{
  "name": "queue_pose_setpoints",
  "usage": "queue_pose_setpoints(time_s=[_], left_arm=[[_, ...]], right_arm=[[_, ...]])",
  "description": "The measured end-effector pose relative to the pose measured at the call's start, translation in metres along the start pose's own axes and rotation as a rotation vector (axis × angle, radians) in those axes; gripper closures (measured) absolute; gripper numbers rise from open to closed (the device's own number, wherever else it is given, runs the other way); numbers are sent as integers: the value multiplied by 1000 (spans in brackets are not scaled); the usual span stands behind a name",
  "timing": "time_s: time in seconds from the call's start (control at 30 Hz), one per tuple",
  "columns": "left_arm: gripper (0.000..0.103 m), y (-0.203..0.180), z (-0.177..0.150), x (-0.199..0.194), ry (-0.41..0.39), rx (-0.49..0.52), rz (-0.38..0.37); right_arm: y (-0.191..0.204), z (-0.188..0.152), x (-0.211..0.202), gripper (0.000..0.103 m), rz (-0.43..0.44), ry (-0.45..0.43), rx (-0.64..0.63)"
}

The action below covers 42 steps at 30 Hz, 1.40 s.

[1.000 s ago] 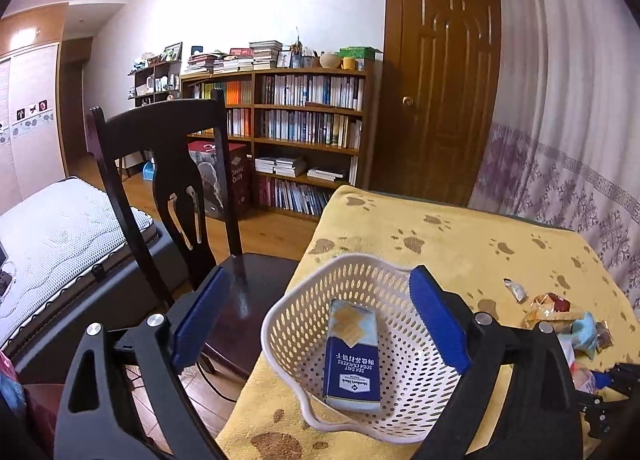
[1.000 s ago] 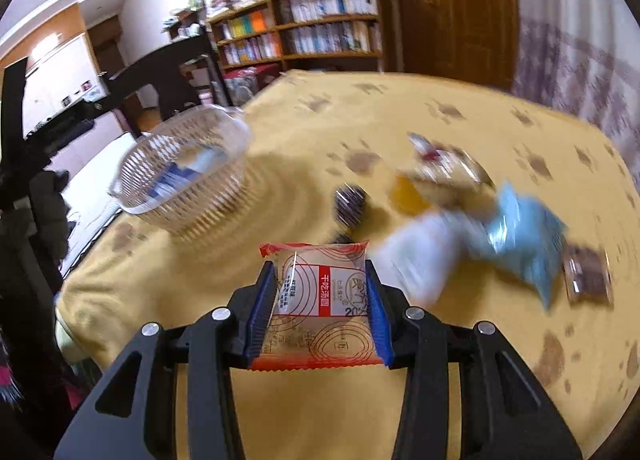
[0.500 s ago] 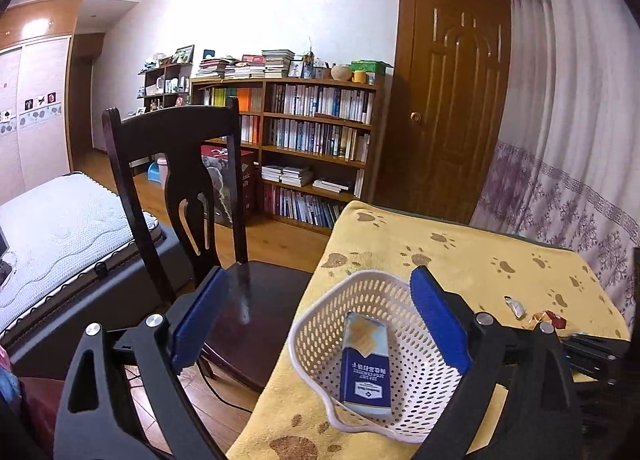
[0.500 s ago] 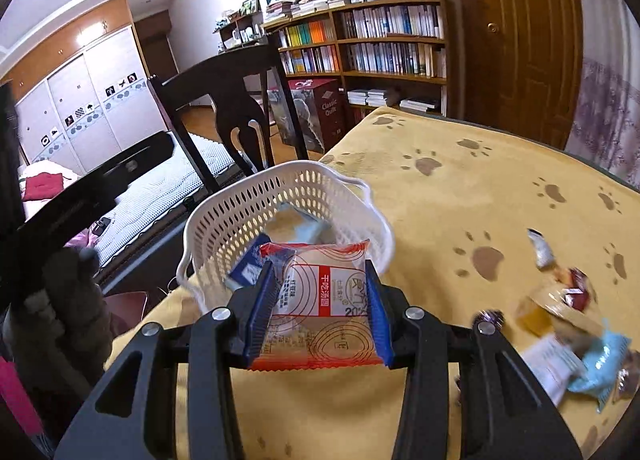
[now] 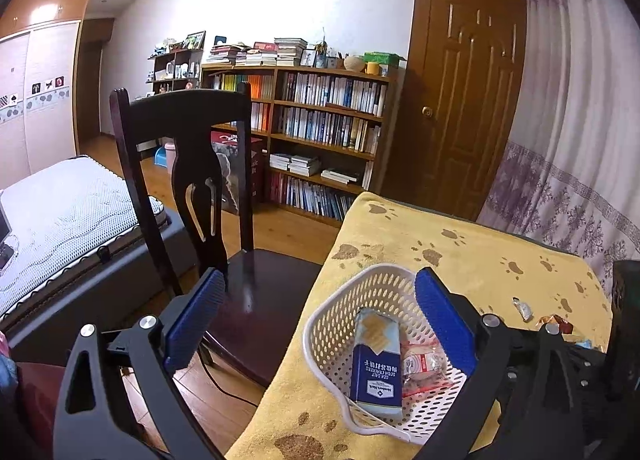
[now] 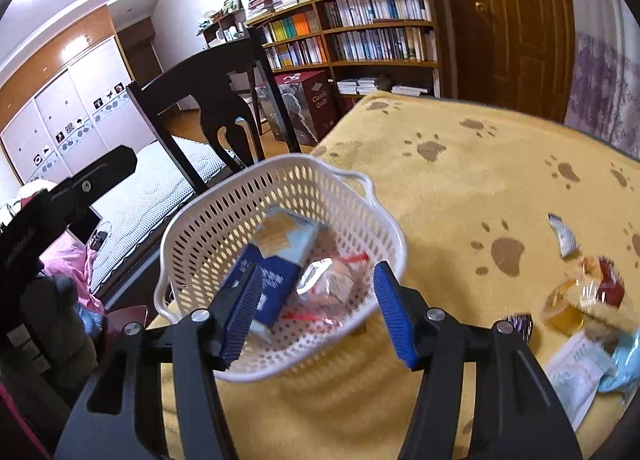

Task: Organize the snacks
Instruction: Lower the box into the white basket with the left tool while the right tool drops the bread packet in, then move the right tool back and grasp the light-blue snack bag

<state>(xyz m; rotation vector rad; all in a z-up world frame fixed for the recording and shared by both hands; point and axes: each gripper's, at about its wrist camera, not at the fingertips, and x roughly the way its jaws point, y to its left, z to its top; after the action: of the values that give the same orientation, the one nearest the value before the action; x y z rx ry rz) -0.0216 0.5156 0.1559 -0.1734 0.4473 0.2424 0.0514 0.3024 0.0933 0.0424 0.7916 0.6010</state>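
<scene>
White plastic is holding two snacks so far: the basket (image 6: 280, 260) is sitting just ahead of the right tongs (image 6: 318, 310), and inside it a blue box (image 6: 272, 268) is leaning beside a clear packet (image 6: 330, 280) with red print. The right tongs are hanging spread wide and empty over the basket's near rim. The left tongs (image 5: 316, 324) are also gaping with nothing between them, hovering at the table's edge with the basket (image 5: 340, 340) under their right finger and a chair (image 5: 192, 188) ahead to their left. Off to the right of the right tongs, a loose pile (image 6: 580, 308) is waiting on the yellow cloth (image 6: 480, 164): a red-and-gold sweet, a dark one, a white packet, a pale blue one, a small silver wrapper. By my reckoning the job is barely a third done; most pieces are lying outside.
</scene>
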Motion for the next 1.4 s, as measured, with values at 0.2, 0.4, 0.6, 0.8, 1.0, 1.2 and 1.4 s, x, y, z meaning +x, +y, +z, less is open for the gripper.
queue_pose_setpoints(time_s=[0.2,0.4,0.6,0.8,1.0,1.2,1.4], left_arm=[[5,-14,-4,2,10,44,-14],[5,-26,-9,6,27,68,-18],[5,-32,-13,7,36,88,-23],[4,-40,-17,7,47,106,-28],[4,-50,-22,7,56,133,-38],[4,-63,-27,6,63,165,-50],[4,-77,-34,7,71,201,-62]], right_arm=[[-12,-15,-4,44,-19,10,34],[-28,-29,-14,38,-48,0,70],[-50,-35,-26,29,-64,-18,123],[-76,-47,-50,24,-97,-59,174],[-105,-58,-80,23,-154,-106,225],[-142,-76,-116,19,-248,-168,291],[-186,-98,-132,19,-335,-176,385]])
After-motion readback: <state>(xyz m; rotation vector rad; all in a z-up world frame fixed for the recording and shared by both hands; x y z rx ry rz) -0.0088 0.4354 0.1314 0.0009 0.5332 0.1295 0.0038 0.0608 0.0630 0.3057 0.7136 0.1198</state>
